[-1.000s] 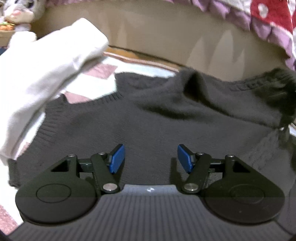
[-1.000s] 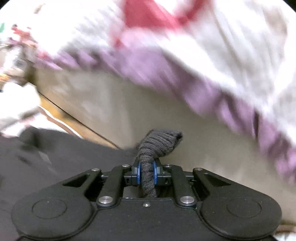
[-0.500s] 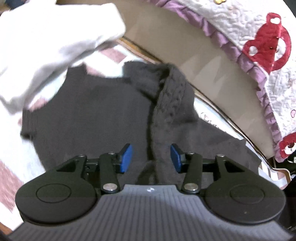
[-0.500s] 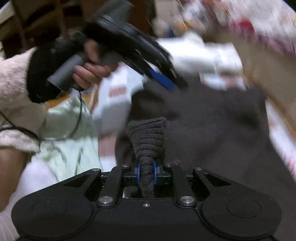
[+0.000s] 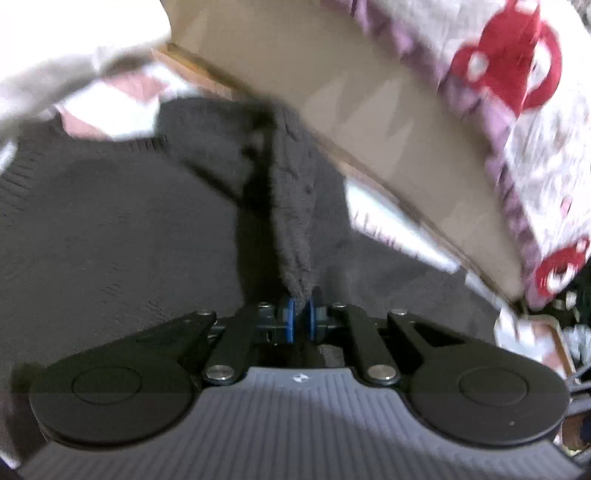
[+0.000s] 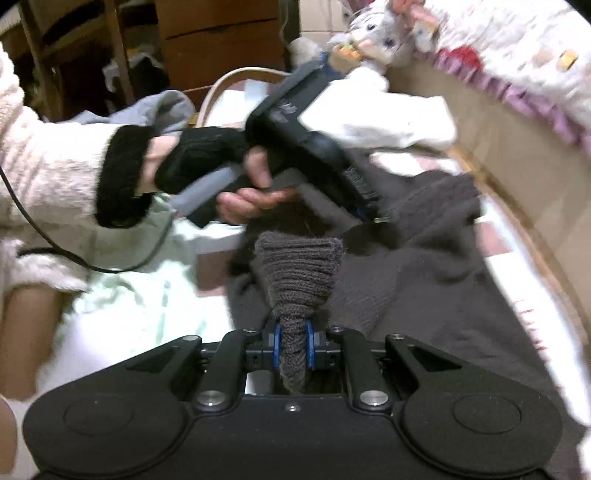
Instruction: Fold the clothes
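A dark grey knitted sweater lies spread on a patterned white and pink bed cover. My left gripper is shut on a raised fold of the sweater. My right gripper is shut on a ribbed cuff of the sweater, which stands up bunched between the blue pads. In the right wrist view the left gripper is held in a gloved hand and bites the sweater further up the bed.
A white garment lies at the far left; it also shows in the right wrist view. A tan bed rail with a quilted red and purple cover runs along the right. A plush toy and a grey garment lie beyond.
My left gripper has closed from open onto the sweater fold. My right gripper, still holding the cuff, has swung round from the bed rail to face the sweater and left hand.
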Tool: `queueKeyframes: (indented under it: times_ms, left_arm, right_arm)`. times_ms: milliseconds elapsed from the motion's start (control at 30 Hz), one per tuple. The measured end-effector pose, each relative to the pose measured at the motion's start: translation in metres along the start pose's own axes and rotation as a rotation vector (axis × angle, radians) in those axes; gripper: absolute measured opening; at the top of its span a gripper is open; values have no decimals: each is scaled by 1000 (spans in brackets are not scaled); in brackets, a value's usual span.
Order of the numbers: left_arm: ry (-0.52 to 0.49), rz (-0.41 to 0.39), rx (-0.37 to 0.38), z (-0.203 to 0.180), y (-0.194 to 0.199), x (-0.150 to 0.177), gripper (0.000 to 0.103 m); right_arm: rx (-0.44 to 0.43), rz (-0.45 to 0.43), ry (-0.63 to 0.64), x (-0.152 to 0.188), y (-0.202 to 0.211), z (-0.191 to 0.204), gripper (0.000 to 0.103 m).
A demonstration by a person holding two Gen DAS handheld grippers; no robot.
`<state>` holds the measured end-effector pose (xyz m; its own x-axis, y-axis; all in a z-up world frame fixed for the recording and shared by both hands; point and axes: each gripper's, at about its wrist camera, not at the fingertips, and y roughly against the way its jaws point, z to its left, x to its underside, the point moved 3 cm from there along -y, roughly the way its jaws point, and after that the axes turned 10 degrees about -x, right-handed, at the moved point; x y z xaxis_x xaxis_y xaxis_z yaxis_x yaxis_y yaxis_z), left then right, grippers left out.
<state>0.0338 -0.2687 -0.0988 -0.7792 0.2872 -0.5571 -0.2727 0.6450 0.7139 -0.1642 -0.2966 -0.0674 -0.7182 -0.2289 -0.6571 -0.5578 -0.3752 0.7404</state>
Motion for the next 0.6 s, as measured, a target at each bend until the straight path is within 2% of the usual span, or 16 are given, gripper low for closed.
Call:
queueKeyframes:
  times_ms: [67, 133, 200, 233, 300, 333, 400, 467, 533, 600]
  left_arm:
    - [51, -81, -9, -8, 31, 3, 7]
    - [95, -83, -20, -16, 51, 18, 7]
    - [117, -18, -54, -24, 50, 38, 9]
    - [122, 47, -65, -28, 40, 49, 10]
    - [90, 205, -58, -38, 20, 66, 34]
    - [50, 256, -53, -44, 16, 70, 34]
    - [-14, 258, -29, -49, 18, 72, 42]
    - [-63, 214, -27, -49, 23, 62, 46]
    - [-92, 159, -20, -46, 29, 50, 47]
    - [-79, 85, 7, -38, 36, 35, 48]
  right_arm:
    - [98, -32, 10, 4, 22, -4, 16]
    - [200, -63, -30, 17, 39, -12, 16]
    - [303, -95, -74, 31, 56, -21, 16]
    - [357, -108, -112, 44, 63, -24, 16]
    - [461, -78, -183, 69, 64, -26, 16]
    - [503, -38, -212, 79, 60, -22, 16]
    - [497, 20, -201, 95, 50, -3, 16]
    - [449, 141, -172, 112, 34, 12, 16]
    - [447, 245, -198, 126, 24, 12, 17]
    - [414, 242, -299, 129, 31, 7, 25]
